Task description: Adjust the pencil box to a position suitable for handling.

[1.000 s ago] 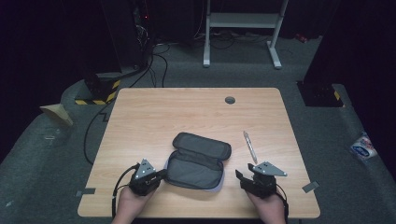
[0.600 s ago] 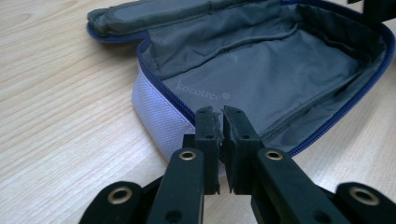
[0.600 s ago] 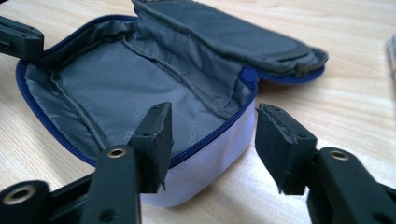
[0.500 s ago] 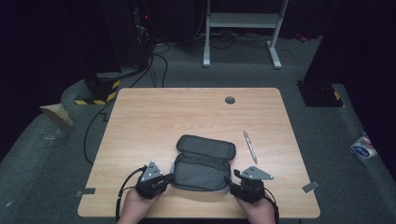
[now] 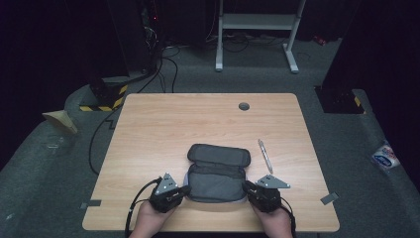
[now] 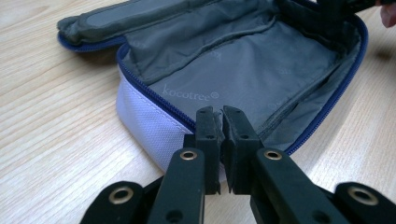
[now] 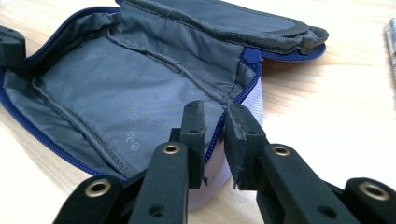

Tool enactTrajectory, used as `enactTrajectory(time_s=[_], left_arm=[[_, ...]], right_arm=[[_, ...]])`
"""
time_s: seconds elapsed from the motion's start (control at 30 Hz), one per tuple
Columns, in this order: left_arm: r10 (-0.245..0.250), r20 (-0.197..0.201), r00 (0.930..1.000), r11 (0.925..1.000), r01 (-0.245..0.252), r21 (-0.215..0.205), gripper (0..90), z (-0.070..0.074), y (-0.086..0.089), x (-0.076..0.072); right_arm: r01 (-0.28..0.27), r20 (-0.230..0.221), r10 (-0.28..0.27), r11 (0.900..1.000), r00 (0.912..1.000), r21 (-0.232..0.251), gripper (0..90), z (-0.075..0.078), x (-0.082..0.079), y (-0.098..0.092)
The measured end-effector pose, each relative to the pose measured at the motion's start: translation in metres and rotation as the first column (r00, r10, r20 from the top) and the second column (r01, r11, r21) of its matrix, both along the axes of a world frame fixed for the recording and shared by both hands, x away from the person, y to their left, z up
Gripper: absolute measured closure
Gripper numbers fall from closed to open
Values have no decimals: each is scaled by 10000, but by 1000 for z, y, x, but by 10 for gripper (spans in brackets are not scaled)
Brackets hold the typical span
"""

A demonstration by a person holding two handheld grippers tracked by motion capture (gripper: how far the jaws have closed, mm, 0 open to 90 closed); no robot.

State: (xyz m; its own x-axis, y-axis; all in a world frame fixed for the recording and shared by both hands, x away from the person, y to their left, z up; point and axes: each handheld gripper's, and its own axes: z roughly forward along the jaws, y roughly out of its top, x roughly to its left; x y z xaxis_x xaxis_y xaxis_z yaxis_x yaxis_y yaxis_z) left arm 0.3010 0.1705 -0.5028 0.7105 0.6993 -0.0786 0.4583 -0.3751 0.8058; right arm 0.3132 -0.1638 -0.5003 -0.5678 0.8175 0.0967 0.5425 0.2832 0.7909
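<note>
The open pouch [image 5: 216,174] lies at the bench's [image 5: 163,129] near edge — a second ago it sat farther in. Your right gripper's [image 7: 215,114] fingers have just closed onto its rim; left gripper [image 6: 221,116] pinches the opposite rim — ready to spread.

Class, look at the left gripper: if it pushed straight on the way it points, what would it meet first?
The left gripper already pinches the pencil case rim; straight on, it would likely meet the case's grey lining first.
</note>
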Motion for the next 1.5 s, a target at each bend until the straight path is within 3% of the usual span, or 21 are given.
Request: enactTrajectory(time_s=[0.13,0.37,0.53,0.87,1.07,1.5], left_arm=[[91,-85,9999,9997,-92,-207,851,0,-4,3],[345,94,9994,9993,-343,-180,851,-1,-11,12],[609,79,9981,9979,-607,-241,849,-2,-11,24],[1214,127,9925,9910,-1205,-577,850,-5,-4,43],[1317,186,9911,9898,-1304,-577,850,-5,-4,43],[1530,388,9875,9873,-1511,-495,784,0,-2,39]], right_arm=[[83,131,-82,9999,9999,-89,791,-1,5,-2],[275,474,-260,9991,9985,-314,810,-1,16,-1],[407,732,-366,9976,9966,-555,819,-4,32,8],[672,828,-611,9950,9947,-738,816,-3,54,20],[664,959,-569,9928,9938,-992,815,-3,61,25],[807,1034,-727,9939,9920,-753,772,-1,58,20]])
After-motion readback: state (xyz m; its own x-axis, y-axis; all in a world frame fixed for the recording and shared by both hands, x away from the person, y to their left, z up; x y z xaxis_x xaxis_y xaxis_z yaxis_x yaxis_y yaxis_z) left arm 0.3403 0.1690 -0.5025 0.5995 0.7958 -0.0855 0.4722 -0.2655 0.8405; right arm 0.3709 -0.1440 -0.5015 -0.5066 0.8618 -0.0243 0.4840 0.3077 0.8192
